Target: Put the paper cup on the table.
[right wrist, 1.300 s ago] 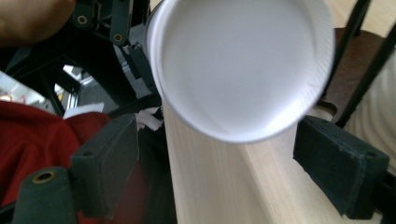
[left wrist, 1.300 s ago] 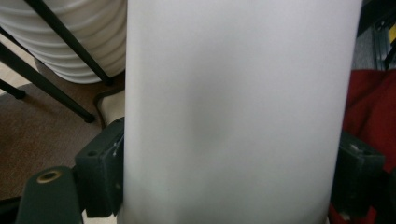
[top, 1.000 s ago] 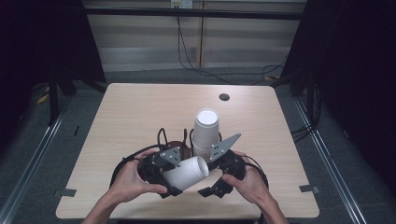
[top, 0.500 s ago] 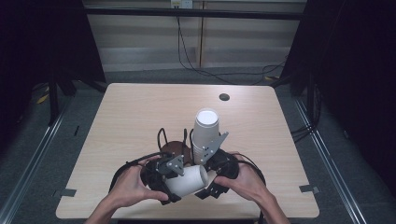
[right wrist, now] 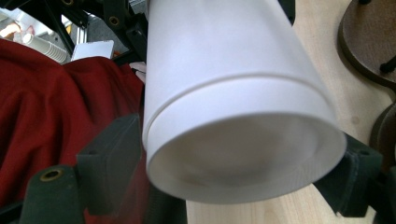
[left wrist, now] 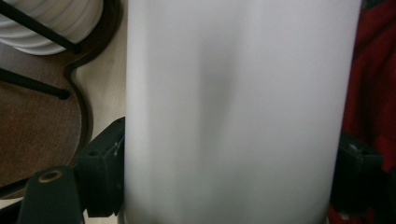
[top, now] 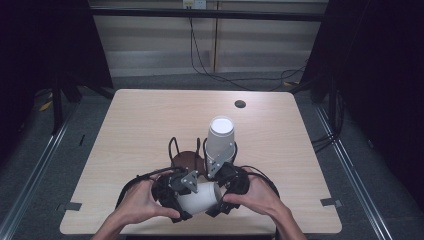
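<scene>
left tool [top: 186, 201] grips white cup [top: 199, 196] | right tool [top: 220, 196] likely gripping too

Matt white paper cup [top: 199, 197], pale smooth wood-grain table [top: 140, 125], dark wooden holder base [top: 187, 160]

Both tongs have drawn the white cup [top: 199, 197] nearer the table's front edge.

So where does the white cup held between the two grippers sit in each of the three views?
High view: the white cup lies sideways low at centre, between both grippers.
Left gripper view: its side wall spans the middle, top to bottom.
Right gripper view: its base end faces the camera, at centre.
Shared landmark: the brown wooden stand.
</scene>
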Demonstrator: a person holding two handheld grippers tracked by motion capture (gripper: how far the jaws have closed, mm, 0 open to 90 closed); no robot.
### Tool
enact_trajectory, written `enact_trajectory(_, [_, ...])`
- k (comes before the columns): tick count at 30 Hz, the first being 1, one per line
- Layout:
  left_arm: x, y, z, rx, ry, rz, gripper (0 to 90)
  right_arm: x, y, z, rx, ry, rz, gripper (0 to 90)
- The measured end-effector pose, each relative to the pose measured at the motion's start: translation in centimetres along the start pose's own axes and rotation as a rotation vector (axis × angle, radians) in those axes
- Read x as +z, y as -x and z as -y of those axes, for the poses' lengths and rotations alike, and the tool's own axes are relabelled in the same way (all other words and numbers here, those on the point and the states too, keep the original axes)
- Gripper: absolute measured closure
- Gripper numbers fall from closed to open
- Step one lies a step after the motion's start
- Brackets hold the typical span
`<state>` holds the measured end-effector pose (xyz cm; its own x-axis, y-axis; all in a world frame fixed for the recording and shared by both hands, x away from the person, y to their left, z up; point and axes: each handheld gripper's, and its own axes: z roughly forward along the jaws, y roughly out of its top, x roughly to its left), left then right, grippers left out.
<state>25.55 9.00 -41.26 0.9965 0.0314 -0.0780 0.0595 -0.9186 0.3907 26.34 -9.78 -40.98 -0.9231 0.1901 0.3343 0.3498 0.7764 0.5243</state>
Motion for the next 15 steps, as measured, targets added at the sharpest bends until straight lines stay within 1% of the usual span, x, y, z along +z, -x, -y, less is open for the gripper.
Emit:
enact_trajectory(4, [0.25,0.21,-0.26,0.015,-0.010,0.002,17.1,0.29,0.03,-0.11,-0.006,-0.014,-0.017,16.9])
enact_trajectory(6, [0.29,0.26,-0.29,0.015,-0.011,0.002,17.1,0.28,-0.07,-0.16,0.002,-0.018,-0.012,16.9])
enact_trajectory(8, [0.39,0.38,-0.38,0.020,-0.007,-0.003,17.1,0.31,-0.06,-0.17,-0.004,-0.016,-0.017,17.0])
enact_trajectory(13, [0.51,0.46,-0.57,0.025,-0.010,0.012,17.1,0.47,-0.09,-0.23,-0.020,-0.018,-0.018,22.6])
enact_trajectory(15, [0.57,0.54,-0.62,0.030,-0.016,0.013,17.1,0.52,-0.08,-0.23,-0.023,-0.024,-0.021,22.8])
